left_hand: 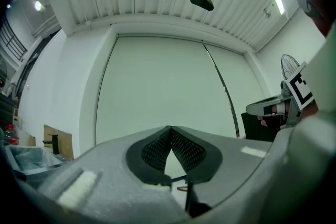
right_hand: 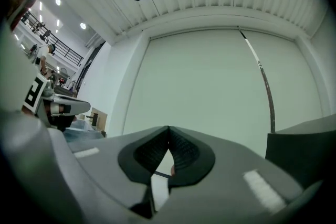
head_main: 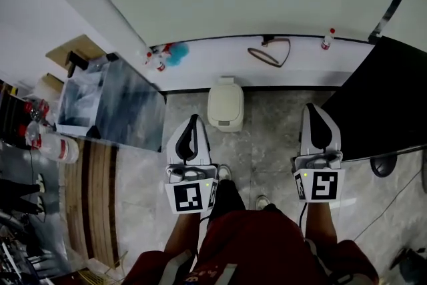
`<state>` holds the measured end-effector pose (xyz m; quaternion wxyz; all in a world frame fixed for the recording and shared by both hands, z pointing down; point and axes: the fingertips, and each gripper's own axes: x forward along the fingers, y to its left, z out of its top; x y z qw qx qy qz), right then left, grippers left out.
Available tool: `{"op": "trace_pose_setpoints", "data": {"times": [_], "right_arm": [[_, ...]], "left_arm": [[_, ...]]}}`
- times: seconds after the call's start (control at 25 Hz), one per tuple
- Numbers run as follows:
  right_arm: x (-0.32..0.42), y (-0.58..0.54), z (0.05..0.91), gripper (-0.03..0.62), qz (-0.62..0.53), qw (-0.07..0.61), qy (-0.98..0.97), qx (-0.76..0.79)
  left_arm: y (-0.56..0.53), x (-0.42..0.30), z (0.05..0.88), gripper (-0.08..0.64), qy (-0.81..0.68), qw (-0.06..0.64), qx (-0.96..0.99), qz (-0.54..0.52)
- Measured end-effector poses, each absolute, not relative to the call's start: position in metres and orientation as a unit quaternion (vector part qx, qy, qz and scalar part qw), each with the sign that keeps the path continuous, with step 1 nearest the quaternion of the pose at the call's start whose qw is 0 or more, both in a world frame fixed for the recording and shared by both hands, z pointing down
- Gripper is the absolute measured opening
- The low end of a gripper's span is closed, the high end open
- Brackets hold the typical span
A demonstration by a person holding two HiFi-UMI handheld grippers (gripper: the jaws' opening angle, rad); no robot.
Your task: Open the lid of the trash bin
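Head view: grippers [head_main: 194, 119] [head_main: 314, 108] parallel; jaws together

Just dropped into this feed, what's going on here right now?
A person stands holding a gripper in each hand, facing a small cream trash bin that sits on the floor against the wall. The left gripper and the right gripper are both shut and empty, held in the air to either side of the bin. Neither touches it, and its lid looks closed.
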<state>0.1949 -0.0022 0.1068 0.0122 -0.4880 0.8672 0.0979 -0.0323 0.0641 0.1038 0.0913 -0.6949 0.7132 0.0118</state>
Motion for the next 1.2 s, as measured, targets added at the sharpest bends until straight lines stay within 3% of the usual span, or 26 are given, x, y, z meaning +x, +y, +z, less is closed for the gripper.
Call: {"op": "trace_pose_setpoints", "data": {"times": [0.6,1.2], "right_arm": [[0.083,-0.039,0.097,0.0,0.12,-0.029,0.834,-0.537],[0.048,-0.057,0.148,0.0,0.083,-0.063,0.814,-0.571]], "left_arm": [[-0.006,-0.147,0.129,0.005,0.67,0.067,-0.739,0.019],[-0.053,-0.159,0.197,0.005,0.614,0.019,-0.789,-0.016]]}}
